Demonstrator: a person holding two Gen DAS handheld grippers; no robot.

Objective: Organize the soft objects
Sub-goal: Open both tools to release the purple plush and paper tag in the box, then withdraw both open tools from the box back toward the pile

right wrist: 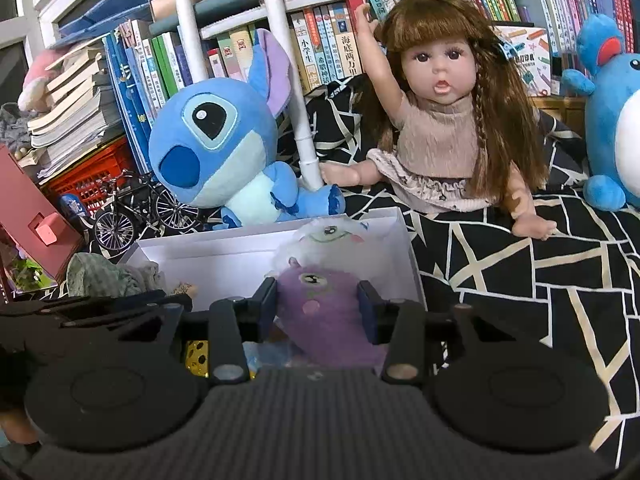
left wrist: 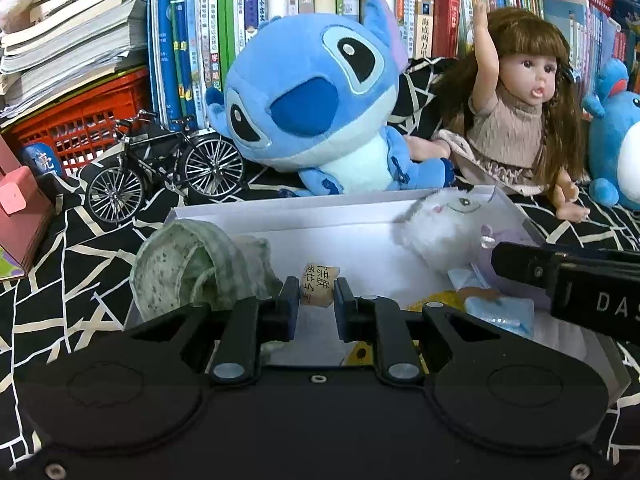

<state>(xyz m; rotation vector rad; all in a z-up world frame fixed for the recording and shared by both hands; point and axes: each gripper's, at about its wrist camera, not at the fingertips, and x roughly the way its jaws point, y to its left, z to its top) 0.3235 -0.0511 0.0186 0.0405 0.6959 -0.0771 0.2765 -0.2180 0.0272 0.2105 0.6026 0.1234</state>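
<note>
A white shallow box (left wrist: 320, 216) (right wrist: 224, 256) lies on the patterned cloth. My left gripper (left wrist: 317, 294) is shut on a small beige packet with printed characters (left wrist: 318, 286), held over the box. A green speckled cloth (left wrist: 188, 268) (right wrist: 100, 276) hangs over the box's left edge. My right gripper (right wrist: 318, 304) has its jaws around a purple plush toy (right wrist: 320, 304) inside the box; contact looks snug. A white plush toy (left wrist: 440, 220) (right wrist: 328, 240) lies behind it. Blue packets (left wrist: 492, 308) lie in the box.
A blue Stitch plush (left wrist: 320, 100) (right wrist: 216, 140), a long-haired doll (left wrist: 520, 108) (right wrist: 444, 120) and a blue plush (right wrist: 612, 112) sit behind the box. A model bicycle (left wrist: 160, 168) and red crate (left wrist: 80, 120) stand left. Bookshelves fill the back.
</note>
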